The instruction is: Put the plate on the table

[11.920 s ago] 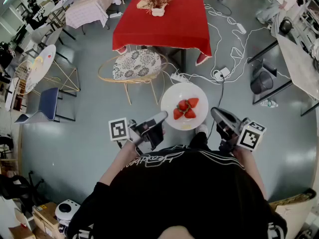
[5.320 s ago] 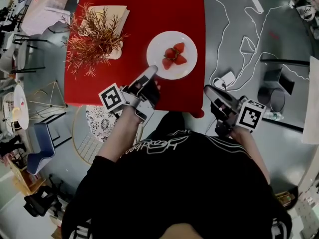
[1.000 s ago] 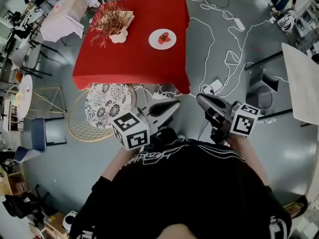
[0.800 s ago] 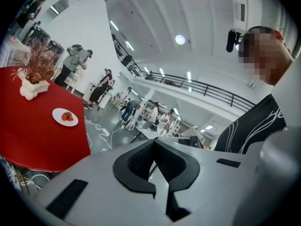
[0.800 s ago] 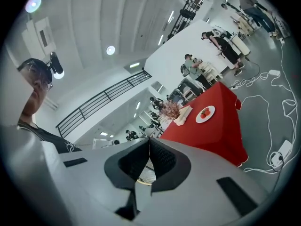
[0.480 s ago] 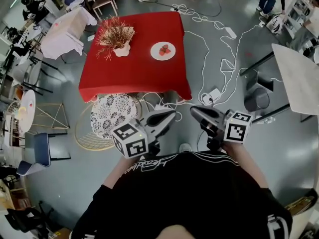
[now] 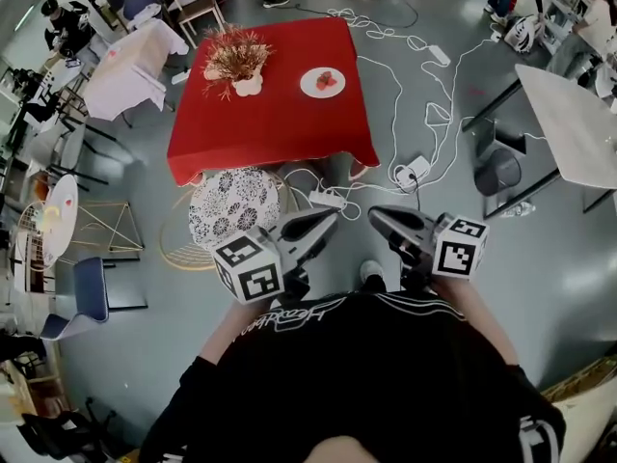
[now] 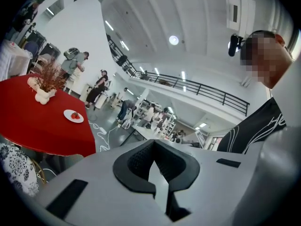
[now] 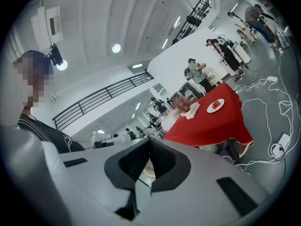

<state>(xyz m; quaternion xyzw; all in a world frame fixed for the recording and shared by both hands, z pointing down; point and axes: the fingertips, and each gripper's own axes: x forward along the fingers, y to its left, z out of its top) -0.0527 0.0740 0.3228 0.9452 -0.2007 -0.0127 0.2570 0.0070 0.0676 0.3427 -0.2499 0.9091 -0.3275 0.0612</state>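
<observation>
The white plate (image 7: 322, 82) with strawberries rests on the red table (image 7: 280, 114), near its far right side, beside a dried plant in a white pot (image 7: 234, 61). It also shows as a small disc in the left gripper view, plate (image 8: 74, 116), and in the right gripper view, plate (image 9: 215, 105). Both grippers are held close to my body, well short of the table and pointing toward it. My left gripper (image 7: 326, 222) is shut and empty, its pads meeting at the tip (image 8: 154, 142). The right gripper (image 7: 378, 217) is likewise shut with nothing in it (image 9: 149, 139).
A wicker chair with a patterned cushion (image 7: 234, 212) stands between me and the table. White cables and a power strip (image 7: 416, 173) lie on the grey floor to the right. A white-clothed table (image 7: 125, 70) is at left, a grey table (image 7: 578, 123) at right.
The plate left the left gripper and now lies on the red table. Over the last second the table has drawn farther off; both grippers stay shut near my body.
</observation>
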